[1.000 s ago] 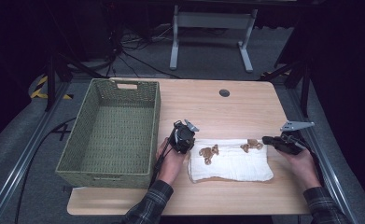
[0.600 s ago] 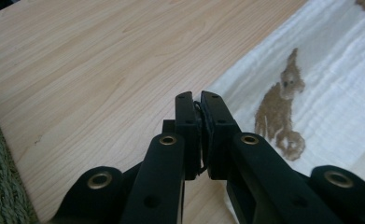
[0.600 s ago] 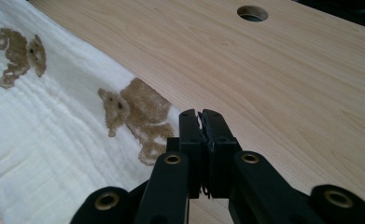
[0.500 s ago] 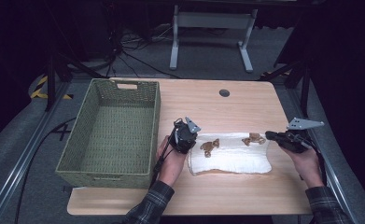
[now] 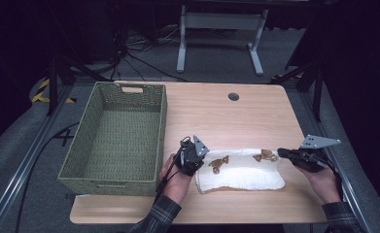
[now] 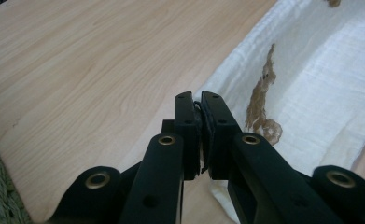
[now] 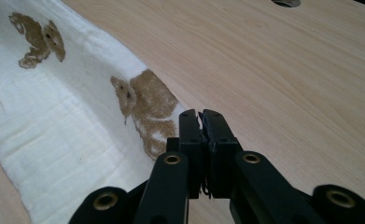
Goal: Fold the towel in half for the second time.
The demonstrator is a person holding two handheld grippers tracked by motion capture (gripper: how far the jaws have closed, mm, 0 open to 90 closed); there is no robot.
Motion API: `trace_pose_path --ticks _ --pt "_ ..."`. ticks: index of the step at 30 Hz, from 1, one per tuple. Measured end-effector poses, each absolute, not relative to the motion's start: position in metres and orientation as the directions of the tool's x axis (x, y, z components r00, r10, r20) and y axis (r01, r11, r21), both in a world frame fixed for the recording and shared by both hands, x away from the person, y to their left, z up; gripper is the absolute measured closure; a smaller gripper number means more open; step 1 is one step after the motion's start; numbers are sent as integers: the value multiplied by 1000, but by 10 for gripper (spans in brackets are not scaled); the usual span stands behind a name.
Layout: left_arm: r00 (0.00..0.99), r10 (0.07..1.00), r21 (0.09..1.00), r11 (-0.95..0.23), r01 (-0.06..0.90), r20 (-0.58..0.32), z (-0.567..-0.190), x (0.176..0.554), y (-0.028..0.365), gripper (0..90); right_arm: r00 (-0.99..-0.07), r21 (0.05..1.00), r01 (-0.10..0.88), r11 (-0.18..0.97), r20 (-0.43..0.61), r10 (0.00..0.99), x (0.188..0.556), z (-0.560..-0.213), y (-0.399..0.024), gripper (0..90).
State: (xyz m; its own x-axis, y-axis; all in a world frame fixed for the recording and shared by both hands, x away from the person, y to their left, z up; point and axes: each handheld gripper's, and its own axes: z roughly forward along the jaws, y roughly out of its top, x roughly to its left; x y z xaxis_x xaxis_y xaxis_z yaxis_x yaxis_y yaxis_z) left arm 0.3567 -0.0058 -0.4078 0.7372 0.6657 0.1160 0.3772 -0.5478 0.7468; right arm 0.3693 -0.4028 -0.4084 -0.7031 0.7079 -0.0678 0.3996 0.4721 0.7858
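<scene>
A white cloth (image 5: 241, 175) with brown animal prints (image 5: 219, 164) lies flat on the near right part of the wooden table (image 5: 226, 119). My left gripper (image 5: 204, 159) is at the cloth's far left corner, jaws shut, and in the left gripper view (image 6: 199, 100) the cloth's (image 6: 320, 93) edge runs up into the closed tips. My right gripper (image 5: 281, 153) is at the far right corner beside a brown print (image 5: 265, 156). It is shut too, and in the right gripper view (image 7: 201, 116) the cloth's (image 7: 54, 121) corner meets its tips.
A large green woven basket (image 5: 163, 126) stands on the left half of the table, just left of my left hand. A round cable hole (image 5: 233, 96) sits near the far edge. Bare wood lies beyond the cloth. A metal stand is on the floor behind.
Both hands have drifted a little toward the near edge, the right one also slightly rightward. The cloth's far corners have come along with them. Both jaws stay shut.
</scene>
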Motion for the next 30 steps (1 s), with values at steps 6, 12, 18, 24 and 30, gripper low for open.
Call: trace_pose_path --ticks 6,12,18,24,30 --pt "735 666 753 -547 365 127 -401 353 -5 858 -707 786 388 480 -80 702 357 -407 -403 873" --pt "715 687 784 -513 350 130 -392 361 -4 858 -688 819 357 449 -95 720 367 -393 -407 873" --pt "743 658 775 -532 341 124 -403 348 -1 854 -707 816 365 449 -70 703 354 -400 -408 871" --pt "757 643 764 -544 346 115 -411 334 3 854 -728 796 378 472 -59 683 339 -409 -405 869" --pt "776 624 760 -549 347 97 -414 323 5 852 -736 785 386 485 -54 674 329 -414 -407 869"
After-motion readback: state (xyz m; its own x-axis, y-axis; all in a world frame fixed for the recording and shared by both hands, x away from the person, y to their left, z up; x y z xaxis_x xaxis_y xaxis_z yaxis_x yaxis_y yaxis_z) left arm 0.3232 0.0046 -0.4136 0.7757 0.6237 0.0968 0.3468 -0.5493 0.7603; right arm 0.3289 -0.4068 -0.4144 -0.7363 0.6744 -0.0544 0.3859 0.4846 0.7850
